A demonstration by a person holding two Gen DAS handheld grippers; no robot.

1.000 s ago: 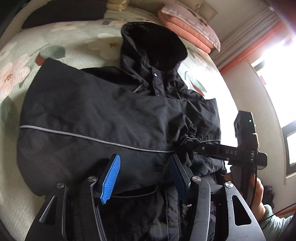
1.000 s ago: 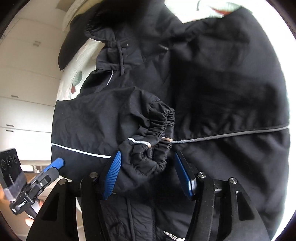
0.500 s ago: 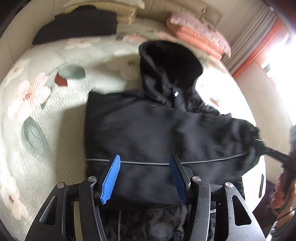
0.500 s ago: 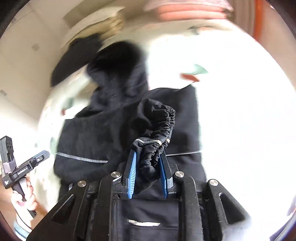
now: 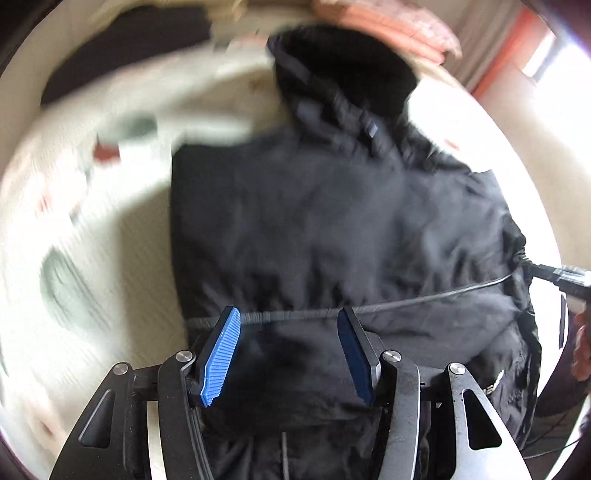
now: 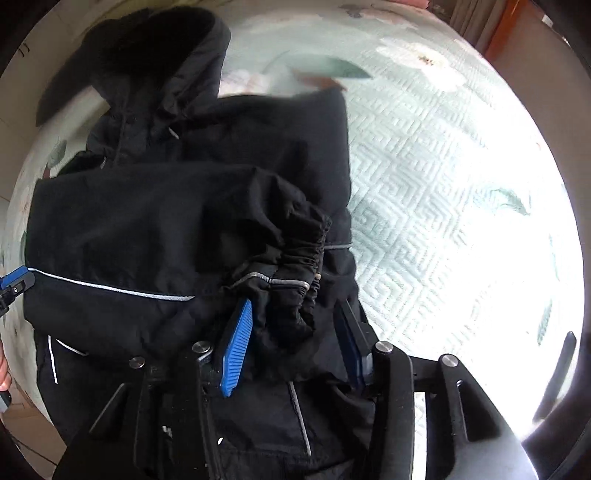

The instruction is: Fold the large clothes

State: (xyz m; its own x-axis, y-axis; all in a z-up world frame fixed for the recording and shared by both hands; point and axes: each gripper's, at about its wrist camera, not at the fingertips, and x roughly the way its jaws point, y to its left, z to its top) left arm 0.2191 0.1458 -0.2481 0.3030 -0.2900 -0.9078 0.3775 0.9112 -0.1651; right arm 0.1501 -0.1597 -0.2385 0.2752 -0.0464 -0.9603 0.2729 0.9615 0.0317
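A black hooded jacket (image 5: 325, 229) with a thin grey reflective stripe lies on a pale floral quilt (image 5: 110, 221), hood toward the far end. In the right wrist view the jacket (image 6: 147, 229) has a sleeve folded across its body, and the elastic cuff (image 6: 295, 266) lies between the fingers of my right gripper (image 6: 291, 347), whose jaws stand apart. My left gripper (image 5: 291, 354) is open over the lower body of the jacket, holding nothing. The right gripper's tip shows at the jacket's right edge in the left wrist view (image 5: 554, 275).
Folded pink bedding (image 5: 388, 26) and a dark garment (image 5: 122, 48) lie at the head of the bed. Bare quilt (image 6: 461, 206) stretches to the right of the jacket. An orange curtain edge (image 5: 506, 48) stands at the far right.
My right gripper has opened and let go of the sleeve cuff, which now rests across the jacket body. Both views have shifted; the left wrist view is blurred with motion.
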